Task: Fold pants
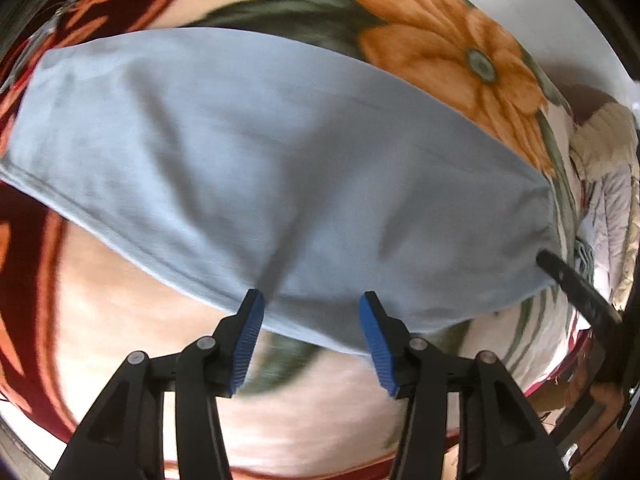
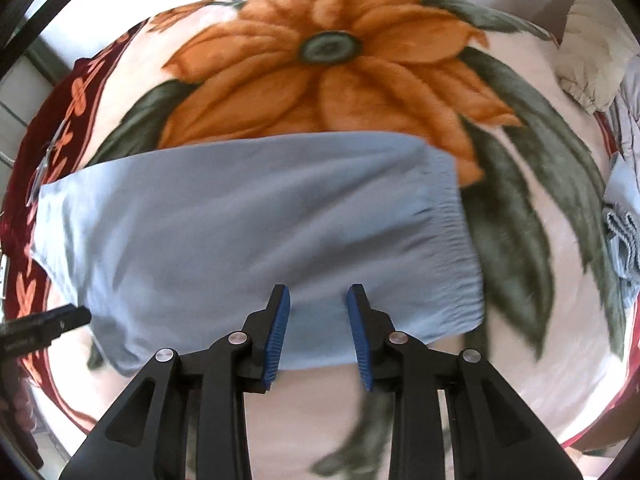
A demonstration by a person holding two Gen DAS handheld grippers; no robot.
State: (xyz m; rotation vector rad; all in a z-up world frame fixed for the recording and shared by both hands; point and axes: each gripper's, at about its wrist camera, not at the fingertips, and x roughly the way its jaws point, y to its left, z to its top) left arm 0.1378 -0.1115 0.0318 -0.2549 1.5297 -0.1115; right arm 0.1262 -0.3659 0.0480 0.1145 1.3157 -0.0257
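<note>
Here, the light blue pants lie folded flat on a floral blanket, elastic waistband toward the blanket's right side. Left tool: jaws wide apart, holding nothing, fingertips over the pants' near edge. Right tool: jaws moderately apart, empty, fingertips over the near edge beside the waistband. Other garments lie at the blanket's right edge.

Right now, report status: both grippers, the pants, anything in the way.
Left gripper open, empty, at the near edge of the pants. Right gripper open, empty, near the waistband. Pants flat on floral blanket. Other clothes off to the right.
</note>
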